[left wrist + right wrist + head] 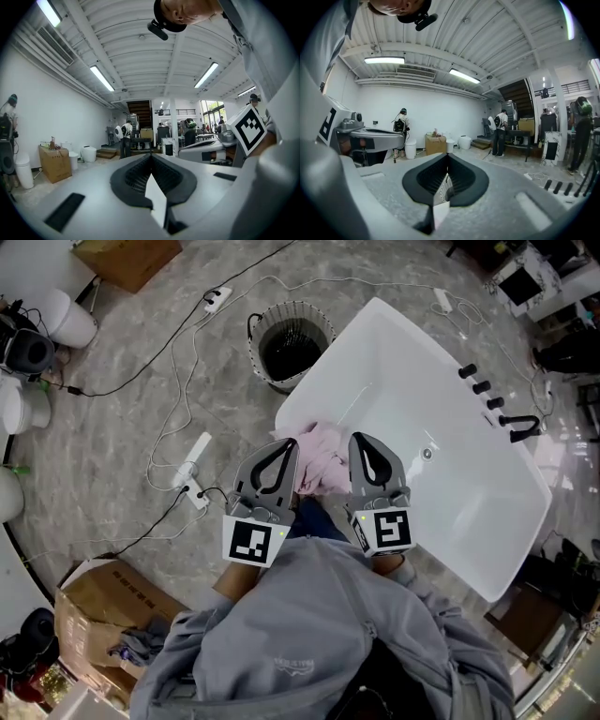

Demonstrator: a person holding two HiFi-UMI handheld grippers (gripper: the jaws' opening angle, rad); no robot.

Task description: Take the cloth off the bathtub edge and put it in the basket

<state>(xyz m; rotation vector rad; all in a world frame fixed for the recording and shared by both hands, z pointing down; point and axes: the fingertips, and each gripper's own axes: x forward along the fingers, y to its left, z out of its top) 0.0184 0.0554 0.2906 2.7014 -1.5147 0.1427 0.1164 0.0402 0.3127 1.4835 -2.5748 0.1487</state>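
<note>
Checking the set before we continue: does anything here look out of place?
Yes: a pink cloth lies crumpled on the bathtub's near rim, not in the basket on the floor beside it. Loose cables and power strips also trail across the floor.

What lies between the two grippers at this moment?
In the head view, the pink cloth, bunched on the bathtub edge, lies between the shut left gripper and right gripper.

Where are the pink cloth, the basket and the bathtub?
pink cloth [322,457]: head view, its bunched middle.
basket [261,357]: head view, its left wall.
bathtub [394,381]: head view, its bare inner floor.
</note>
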